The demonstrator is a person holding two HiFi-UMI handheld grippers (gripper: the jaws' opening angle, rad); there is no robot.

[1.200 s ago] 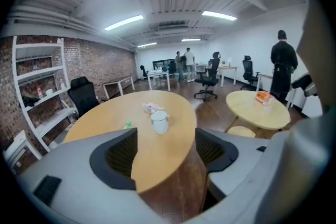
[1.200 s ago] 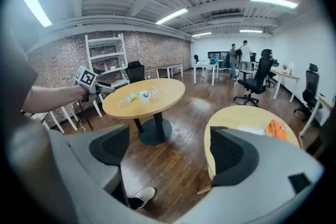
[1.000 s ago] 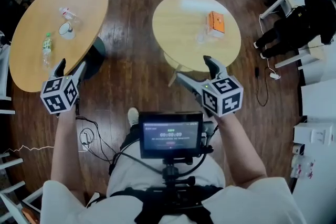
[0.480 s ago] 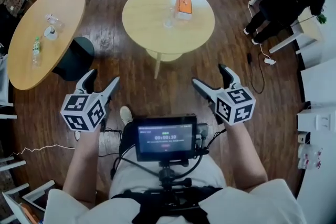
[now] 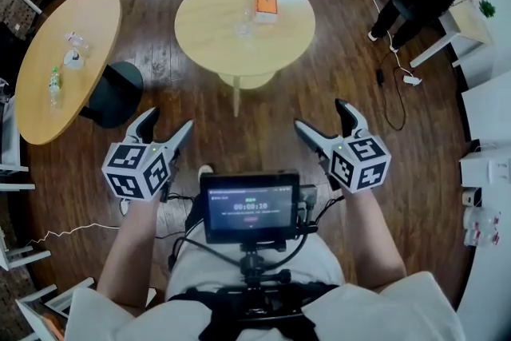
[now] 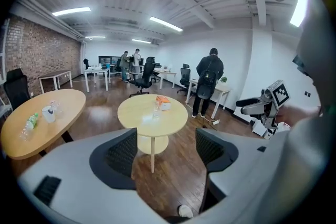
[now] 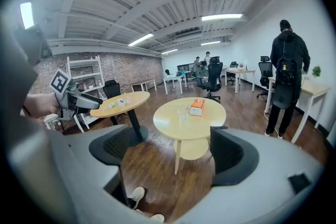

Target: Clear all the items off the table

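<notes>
Two tables carry things. The round table (image 5: 215, 52) stands straight ahead and the oval table (image 5: 44, 112) off to the left, both well apart from the person. On the round one lie an orange box (image 5: 266, 1) and, just beside it, a clear glass (image 5: 243, 26). On the oval one is a green-labelled bottle (image 5: 53, 81), with a few small clear items too small to name.

The left gripper (image 5: 170, 118) and right gripper (image 5: 319, 113) hang over the wood floor (image 5: 239, 120) near the chest-mounted monitor (image 5: 249, 208). Each has its jaws spread with nothing between them.

Nothing looks cleared yet, so this reads as the approach. The next move calls for stepping up to the round table and lowering one gripper around the box or the glass.

Against a second ago, the left gripper no longer overlaps the oval table's edge, and both tables sit farther up the view.
</notes>
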